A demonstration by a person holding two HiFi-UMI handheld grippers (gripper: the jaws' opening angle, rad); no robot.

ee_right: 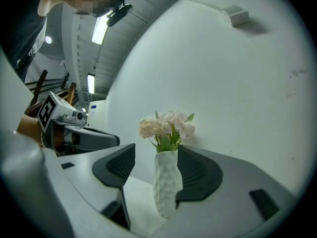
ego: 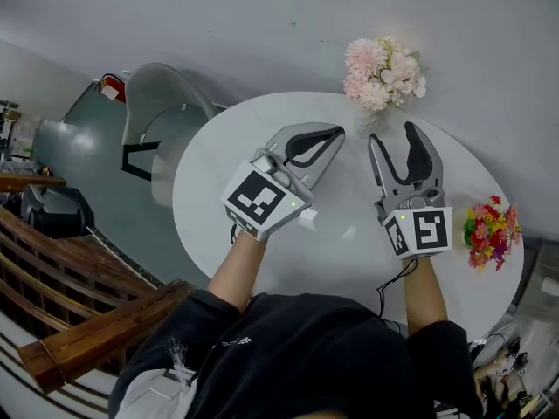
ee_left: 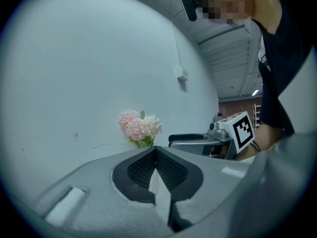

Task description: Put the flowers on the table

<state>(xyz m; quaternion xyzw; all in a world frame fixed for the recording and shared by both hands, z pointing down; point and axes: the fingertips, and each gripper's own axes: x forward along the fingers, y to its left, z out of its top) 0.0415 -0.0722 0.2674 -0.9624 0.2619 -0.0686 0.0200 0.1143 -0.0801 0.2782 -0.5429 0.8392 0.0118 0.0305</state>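
A plain grey wall (ego: 218, 16) rises beyond both tongs. Beneath them lies the round white surface (ego: 218, 182), and a grey chair (ego: 162, 116) stands left of the left tongs (ego: 334, 133), whose tips meet on nothing. The right tongs (ego: 391, 134) stand partly spread and grip nothing. Just ahead of their tips are the pink flowers (ego: 382, 72) in a white vase (ee_right: 167, 182). A multicoloured bunch (ego: 491, 231) sits to their right.
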